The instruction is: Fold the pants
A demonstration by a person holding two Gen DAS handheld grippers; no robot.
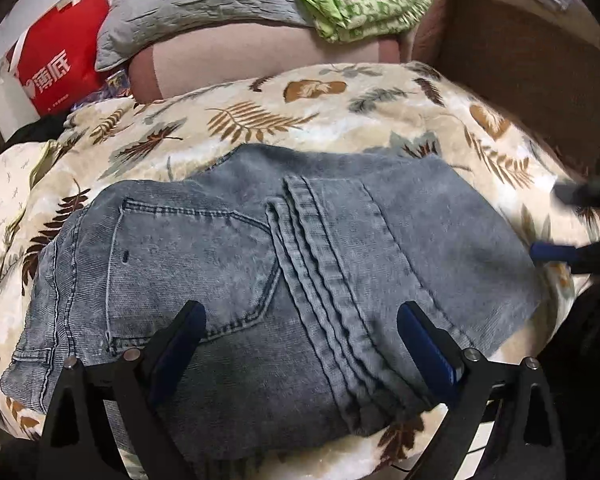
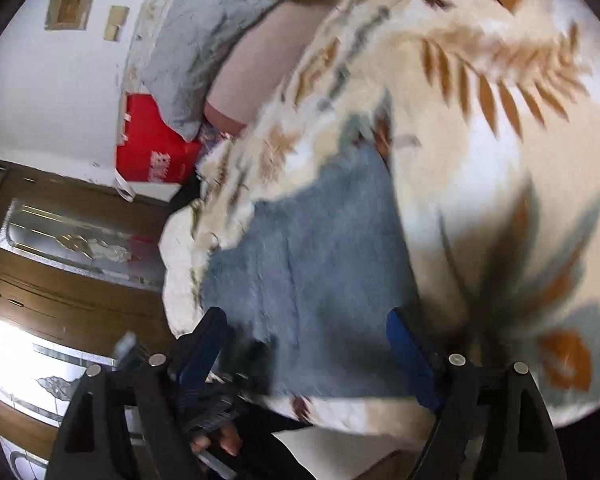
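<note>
- Folded jeans (image 1: 260, 272) lie on the leaf-print blanket (image 1: 340, 120).
- Only the left view shows their one back pocket (image 1: 188, 264).
- Left gripper (image 1: 300, 344) and right gripper (image 2: 304, 344) gape wide, empty, above the jeans.

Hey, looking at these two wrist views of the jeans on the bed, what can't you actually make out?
- Left wrist view: the near edge of the jeans is hidden behind the left gripper.
- Right wrist view: motion blur smears the blanket and the denim's seams.
- Left wrist view: the right gripper is blurred and cut off by the frame edge.

A cream leaf-print blanket (image 1: 340, 112) covers the bed; folded grey-blue jeans (image 1: 260, 280) lie flat on it.
</note>
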